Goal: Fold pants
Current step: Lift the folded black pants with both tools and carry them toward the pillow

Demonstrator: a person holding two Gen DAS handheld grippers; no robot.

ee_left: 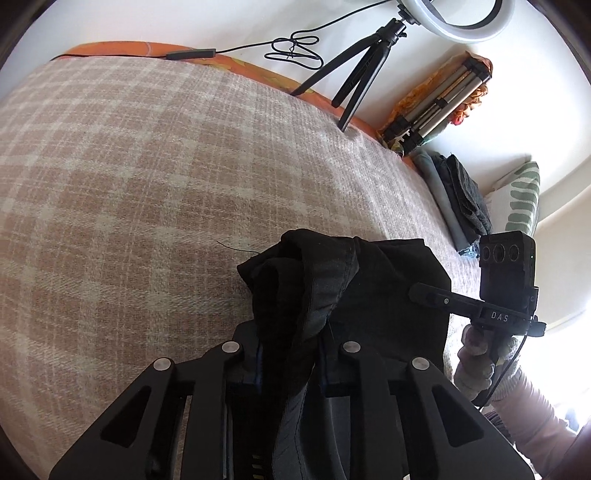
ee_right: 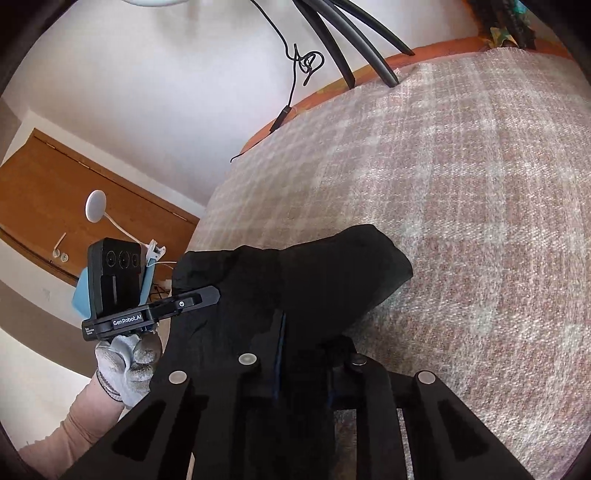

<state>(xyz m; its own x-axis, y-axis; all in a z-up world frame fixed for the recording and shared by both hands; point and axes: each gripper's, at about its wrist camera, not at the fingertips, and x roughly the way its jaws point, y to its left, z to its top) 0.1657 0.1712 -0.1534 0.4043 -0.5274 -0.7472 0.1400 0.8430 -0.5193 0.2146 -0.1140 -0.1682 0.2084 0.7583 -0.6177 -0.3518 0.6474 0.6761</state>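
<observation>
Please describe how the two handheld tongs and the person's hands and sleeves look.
Both tongs are matte black with silver round pivot pins: left tongs, right tongs. Each carries a black camera block with three lenses. One is lettered "DAS", the other "GenRobot.AI". The gloves are grey-white knit, the sleeves pale beige. A thin black cable hangs near the right handle.

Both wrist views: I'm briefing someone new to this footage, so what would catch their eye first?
The black pants bunched in the middle foreground, with the left gripper and the right gripper each shut on a fold of them. Beneath spreads a checked pink-and-cream blanket covering the bed. At the bed's far edge a black tripod carries a white ring light.
</observation>
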